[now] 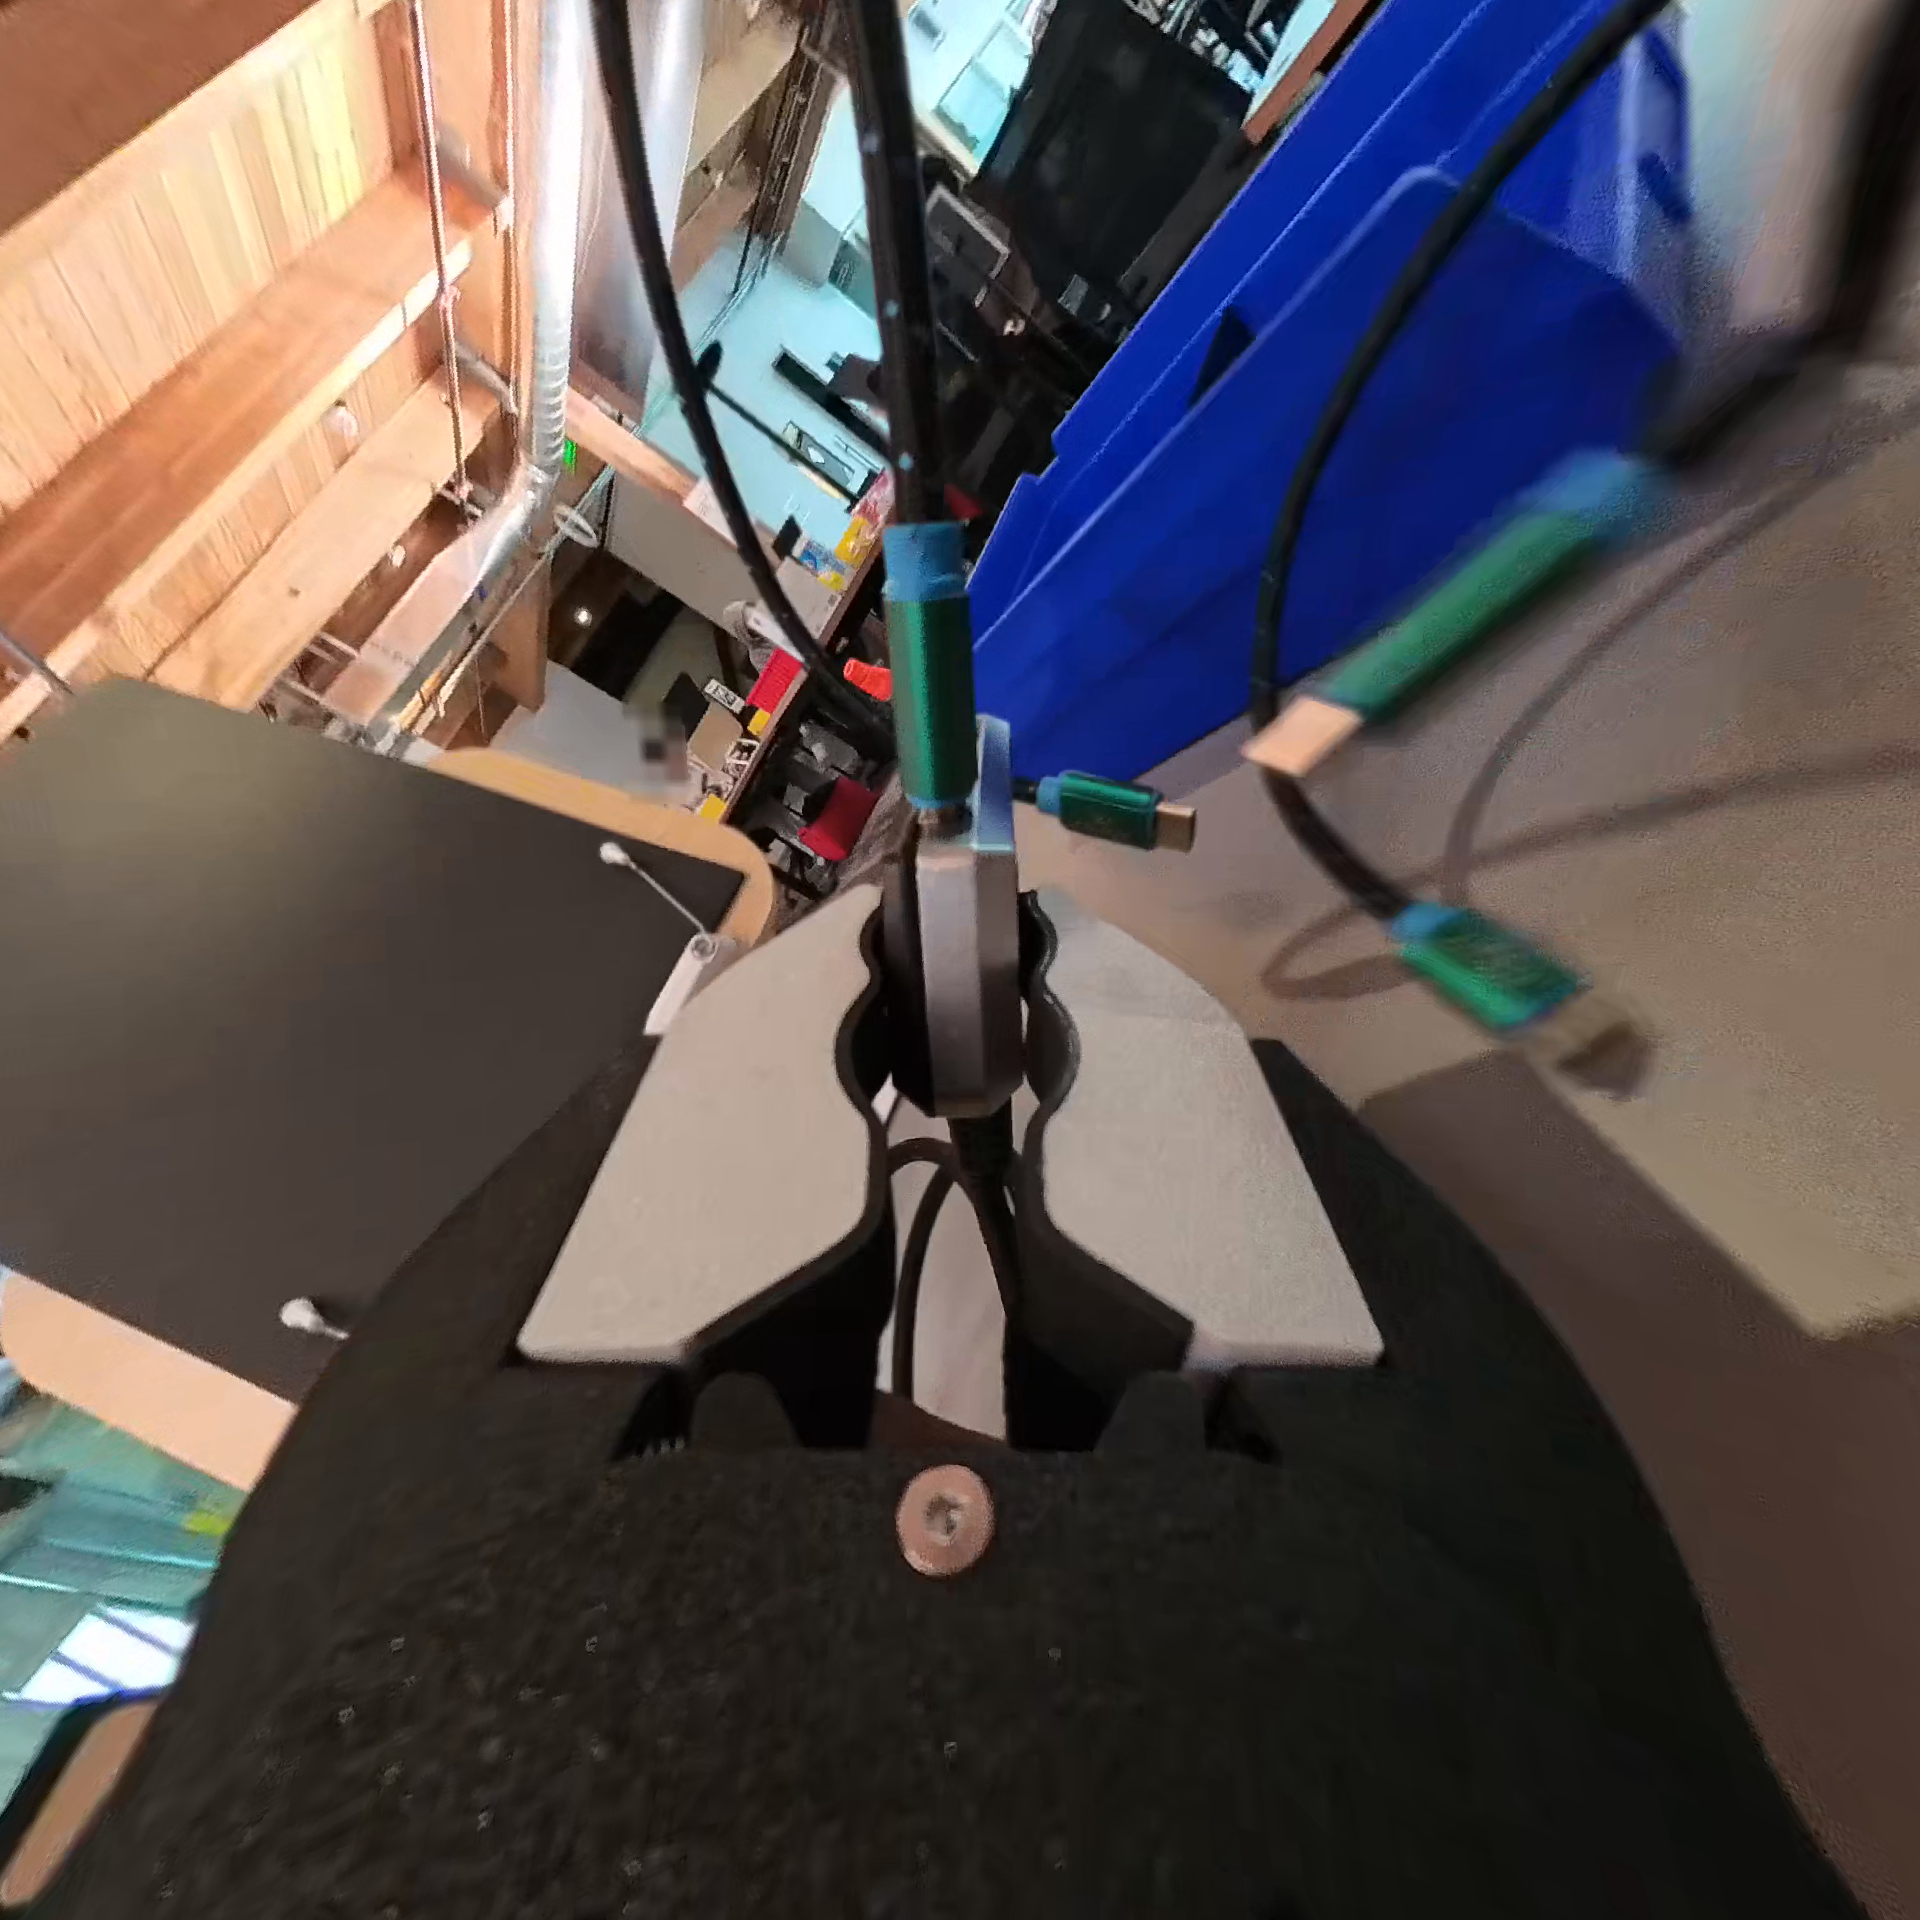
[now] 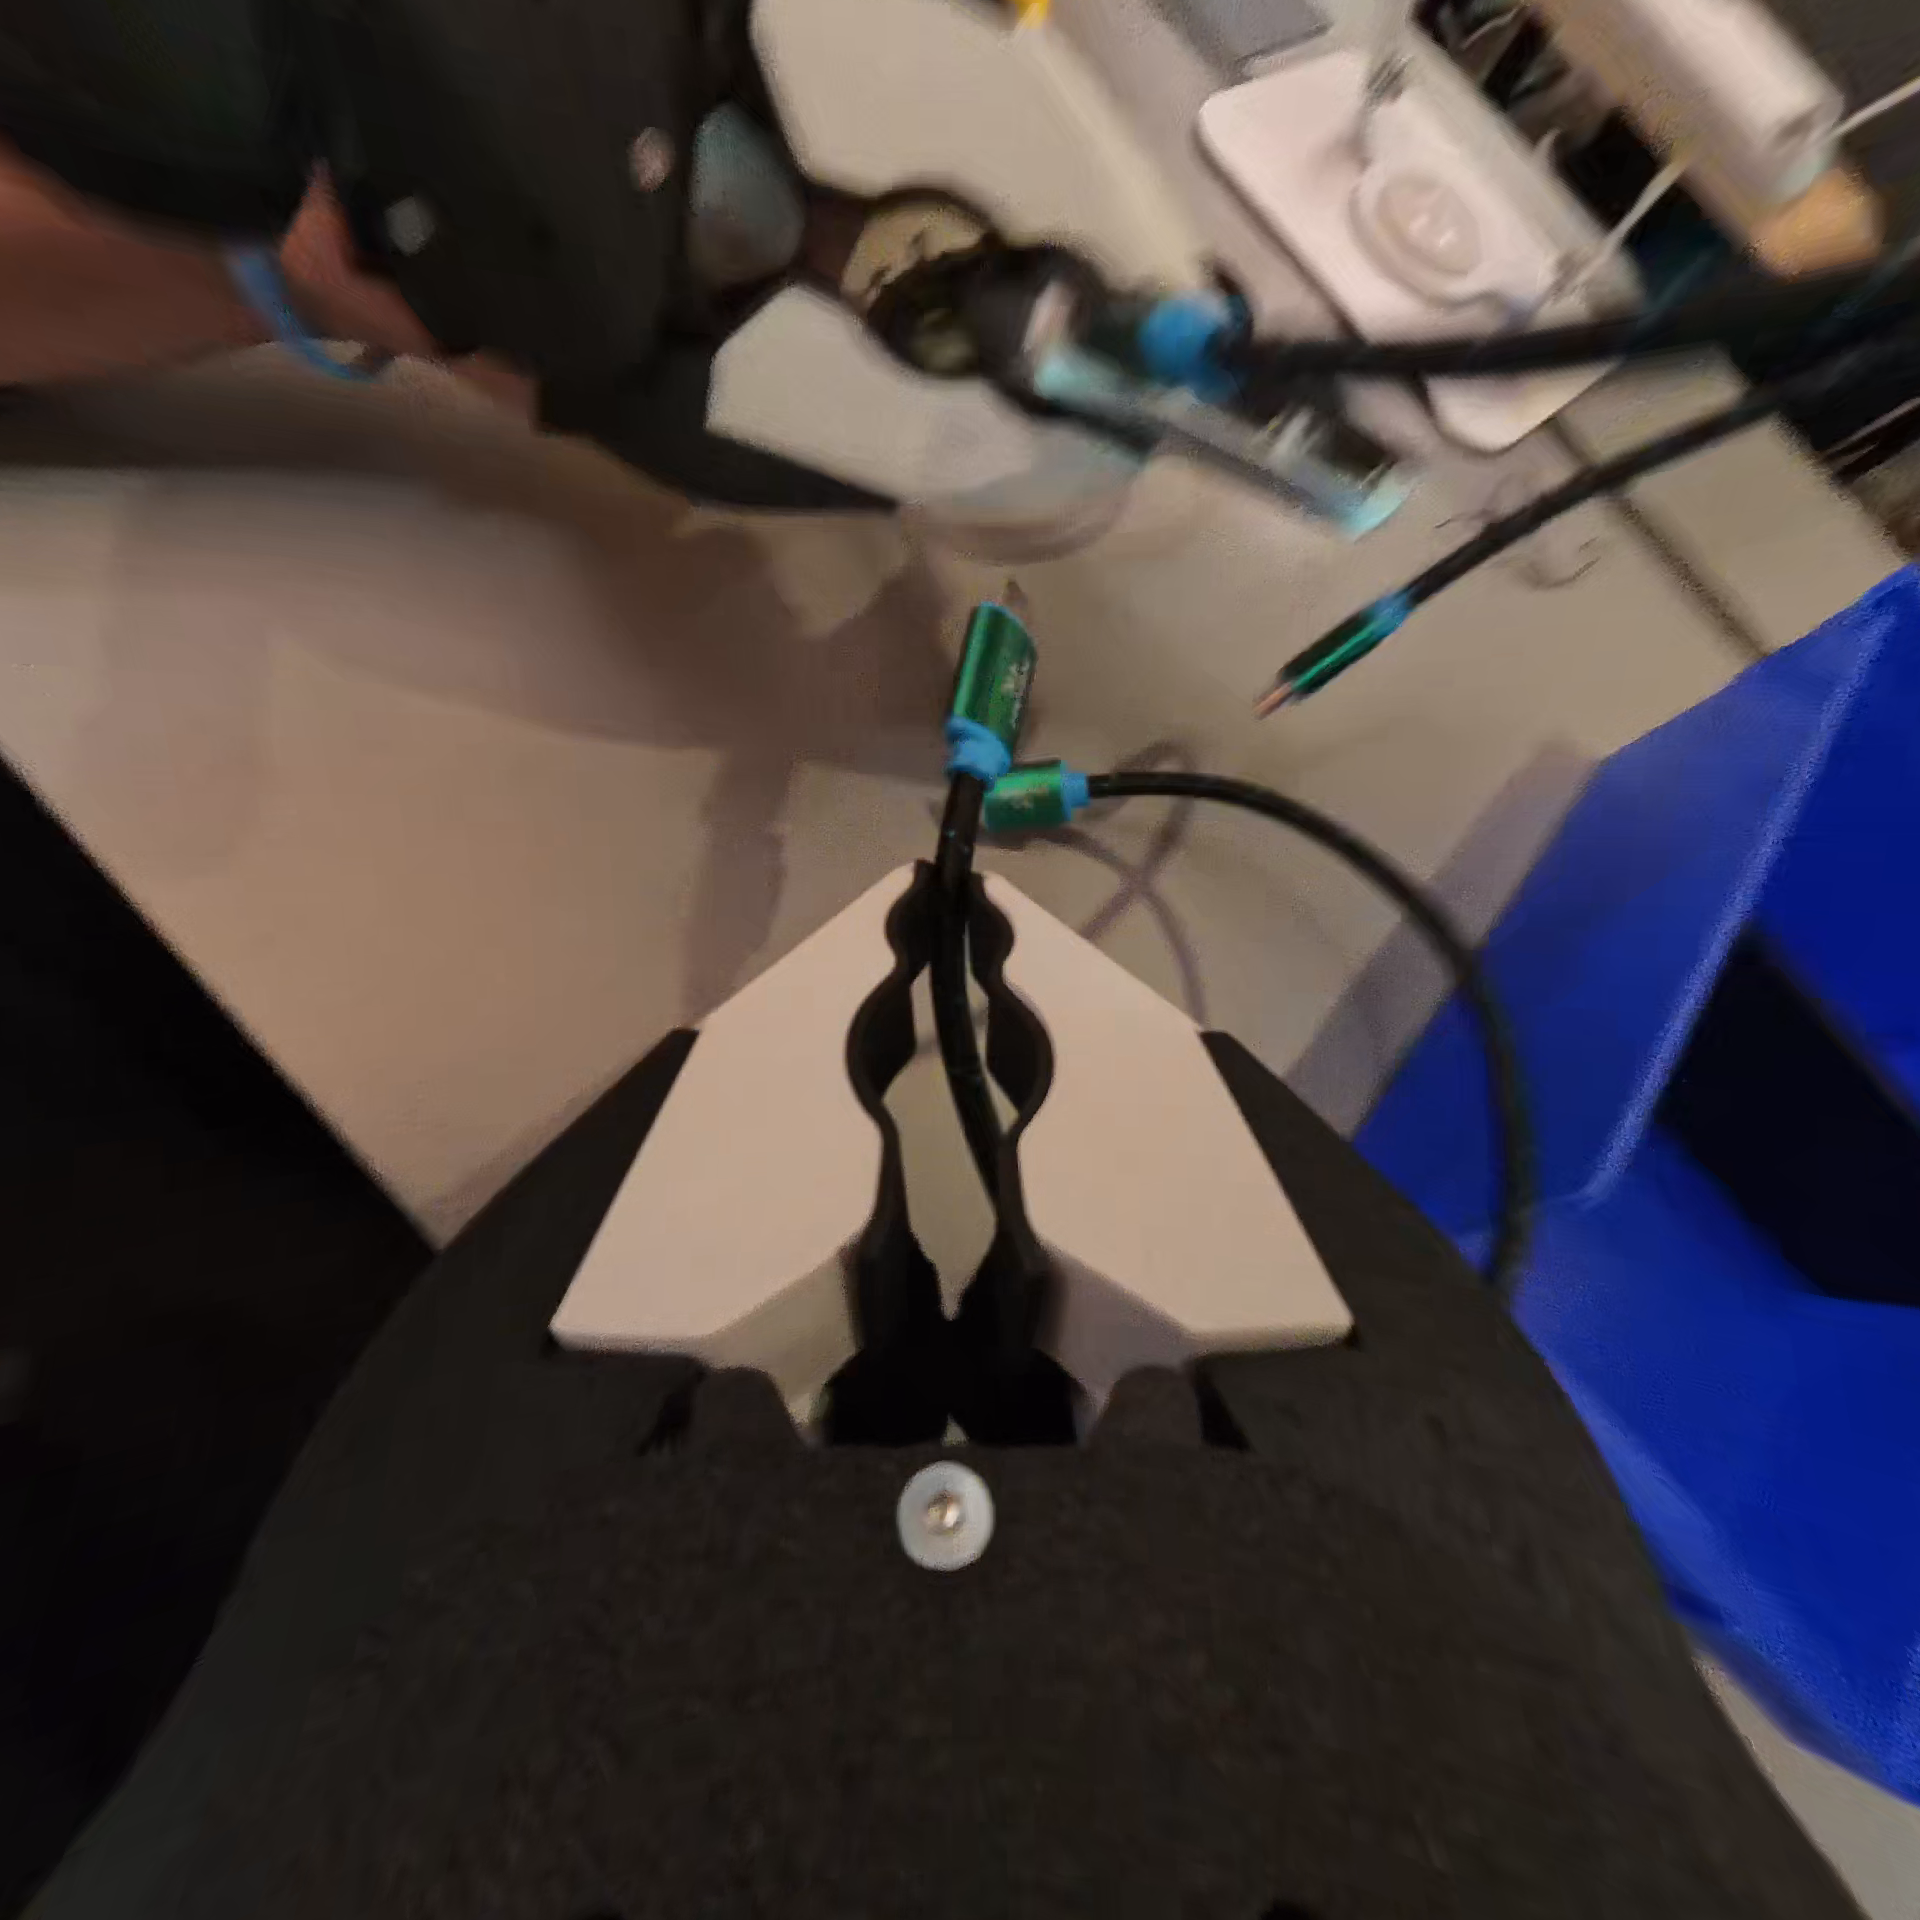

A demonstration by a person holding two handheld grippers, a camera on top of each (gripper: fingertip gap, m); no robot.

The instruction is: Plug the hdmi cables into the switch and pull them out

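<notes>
In the left wrist view my left gripper (image 1: 954, 940) is shut on the grey metal switch (image 1: 971, 935), held edge-on and lifted off the table. One green HDMI plug (image 1: 928, 675) sits in the switch's upper port, its black cable running up. Loose green plugs hang or lie to the right: one near the switch (image 1: 1107, 808), one blurred (image 1: 1455, 634), one lower (image 1: 1486, 971). In the right wrist view my right gripper (image 2: 948, 883) is shut on a black cable (image 2: 961, 997) just behind its green plug (image 2: 997, 675). Another green plug (image 2: 1023, 798) lies beside it. The left gripper with the switch (image 2: 987, 312) shows blurred at the top.
A blue plastic bin (image 1: 1299, 416) stands at the right of the grey table (image 1: 1662, 987); it also shows in the right wrist view (image 2: 1714, 1039). A black-topped desk (image 1: 260, 987) is at the left. A white flat device (image 2: 1403, 218) lies at the far side. A person's arm (image 2: 125, 270) is at upper left. My hands' fingertips stand some 12 centimeters from each other.
</notes>
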